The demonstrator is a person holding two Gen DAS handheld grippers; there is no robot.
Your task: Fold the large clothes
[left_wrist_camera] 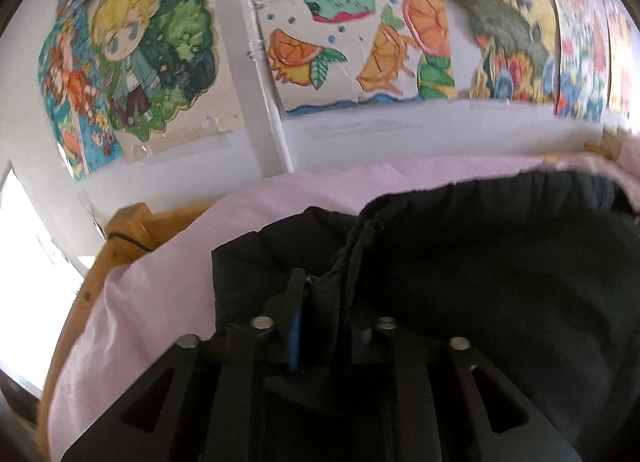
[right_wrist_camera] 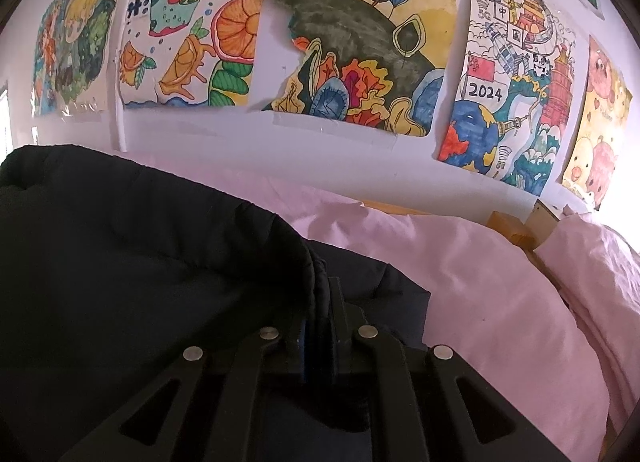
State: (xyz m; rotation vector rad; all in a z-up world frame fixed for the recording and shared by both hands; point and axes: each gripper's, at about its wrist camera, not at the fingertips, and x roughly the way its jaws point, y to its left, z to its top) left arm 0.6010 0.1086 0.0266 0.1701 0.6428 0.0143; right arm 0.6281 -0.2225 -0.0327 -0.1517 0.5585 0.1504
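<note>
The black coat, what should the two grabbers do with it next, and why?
Probably lay the held edge down flat and then let go. The left gripper and the right gripper each have a fold of the black coat between their jaws, and it already lies doubled over on the pink sheet.

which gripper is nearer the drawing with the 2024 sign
Right. The right gripper, shut on the black padded jacket, has the colourful paper 2024 drawing ahead to its right; the left gripper doesn't clearly show it.
</note>
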